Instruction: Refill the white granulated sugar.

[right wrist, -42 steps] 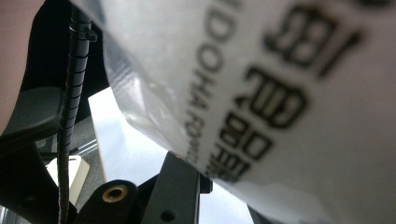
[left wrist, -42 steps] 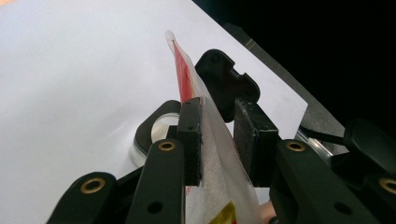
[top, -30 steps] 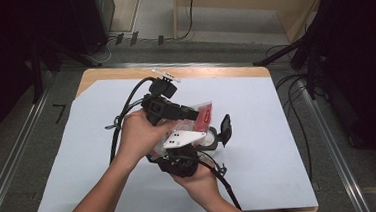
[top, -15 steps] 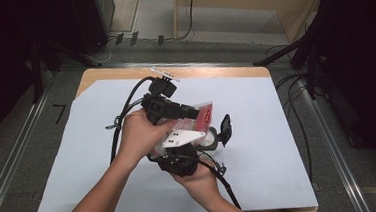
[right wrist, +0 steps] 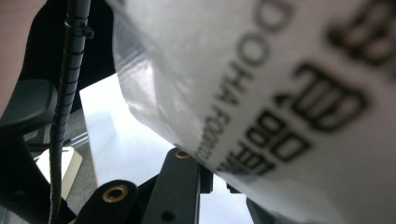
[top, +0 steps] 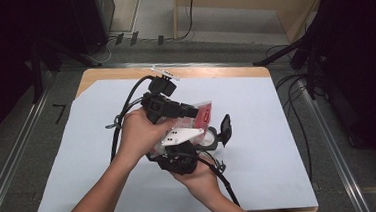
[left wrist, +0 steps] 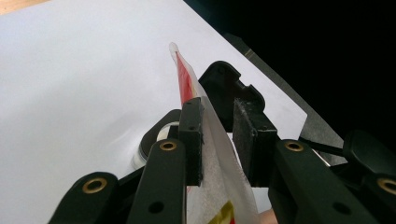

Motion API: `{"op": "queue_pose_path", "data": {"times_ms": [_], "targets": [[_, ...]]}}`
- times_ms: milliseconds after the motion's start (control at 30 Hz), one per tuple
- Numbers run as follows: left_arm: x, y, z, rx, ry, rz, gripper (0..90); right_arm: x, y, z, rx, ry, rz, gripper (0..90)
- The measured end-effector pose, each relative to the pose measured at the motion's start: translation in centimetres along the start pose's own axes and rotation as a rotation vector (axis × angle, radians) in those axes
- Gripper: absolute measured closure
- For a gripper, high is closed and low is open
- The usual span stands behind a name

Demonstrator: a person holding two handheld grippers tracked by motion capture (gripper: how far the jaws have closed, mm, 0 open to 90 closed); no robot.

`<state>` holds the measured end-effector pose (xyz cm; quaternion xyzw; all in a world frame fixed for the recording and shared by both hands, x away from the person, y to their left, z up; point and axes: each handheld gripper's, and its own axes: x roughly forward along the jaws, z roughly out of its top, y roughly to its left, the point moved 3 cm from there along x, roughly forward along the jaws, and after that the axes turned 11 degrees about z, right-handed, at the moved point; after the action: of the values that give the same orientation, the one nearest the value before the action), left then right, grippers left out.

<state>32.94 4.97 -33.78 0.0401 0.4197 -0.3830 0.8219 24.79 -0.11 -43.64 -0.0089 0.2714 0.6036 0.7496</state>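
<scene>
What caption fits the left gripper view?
Left gripper jaws straddle a red-and-white plastic packet above the white table cover.

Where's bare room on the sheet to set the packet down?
Free: the white sheet right of the black cap out to its right edge, and the left side beyond the cables. Crowded: centre, where both hands hold the packet over the jar.
</scene>
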Motion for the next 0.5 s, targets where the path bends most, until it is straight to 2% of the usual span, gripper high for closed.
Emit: {"op": "queue_pose_path", "data": {"times_ms": [133,500], "targets": [[-0.01,0.04,0.02,0.005,0.006,0.002,74.5,-0.05,-0.03,0.03,-0.003,0.011,0.004,85.0],[-0.07,-0.37,-0.07,0.025,0.004,0.014,75.1,-0.03,0.15,-0.19,-0.005,-0.006,0.000,85.5]]}}
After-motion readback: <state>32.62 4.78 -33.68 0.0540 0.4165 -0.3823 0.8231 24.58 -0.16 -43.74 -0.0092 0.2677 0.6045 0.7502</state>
